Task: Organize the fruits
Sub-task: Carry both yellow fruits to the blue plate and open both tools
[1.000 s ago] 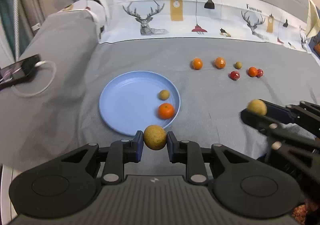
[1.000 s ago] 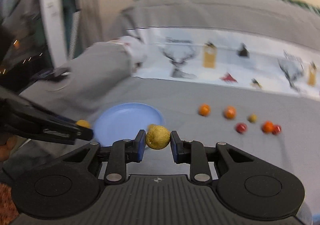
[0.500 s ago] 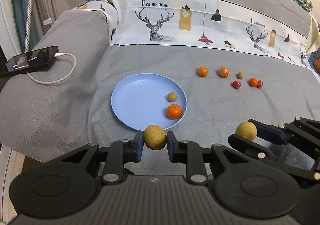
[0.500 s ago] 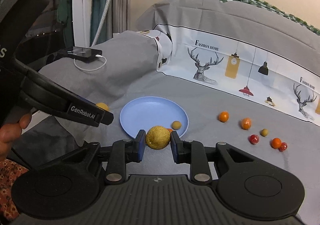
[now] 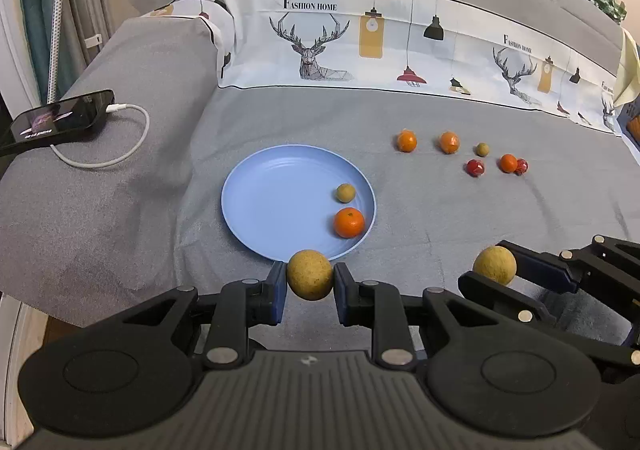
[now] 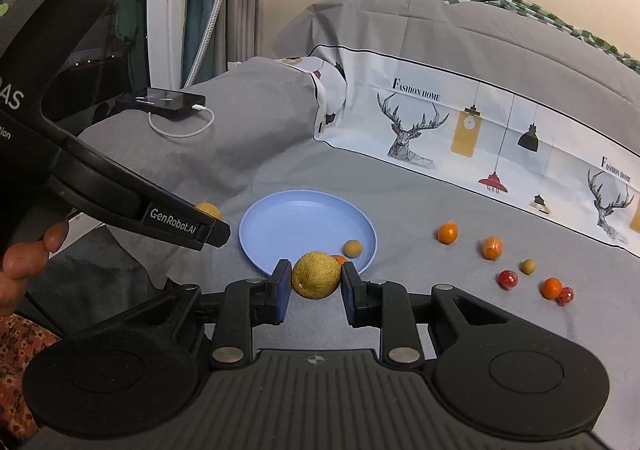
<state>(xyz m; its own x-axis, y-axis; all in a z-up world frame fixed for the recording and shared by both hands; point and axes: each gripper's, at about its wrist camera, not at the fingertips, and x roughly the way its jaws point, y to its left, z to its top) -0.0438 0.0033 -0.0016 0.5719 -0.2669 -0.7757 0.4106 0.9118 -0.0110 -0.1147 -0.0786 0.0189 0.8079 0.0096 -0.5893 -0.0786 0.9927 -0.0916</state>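
We hold a round yellow-brown fruit (image 5: 309, 279) clamped in our left gripper (image 5: 309, 282) and a second yellow-brown fruit (image 6: 316, 275) in our right gripper (image 6: 316, 282). Just ahead of both fingers, the round blue plastic plate (image 5: 272, 206) already carries two fruits; six small ones (image 5: 460, 154) remain on the grey bedsheet beyond.

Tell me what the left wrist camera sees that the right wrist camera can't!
Only the left wrist view shows the whole orange mandarin on the round blue plate. Only the right wrist view shows a person's hand and white rack. Both show each gripper's yellow-brown round fruit, the black phone and loose fruits.
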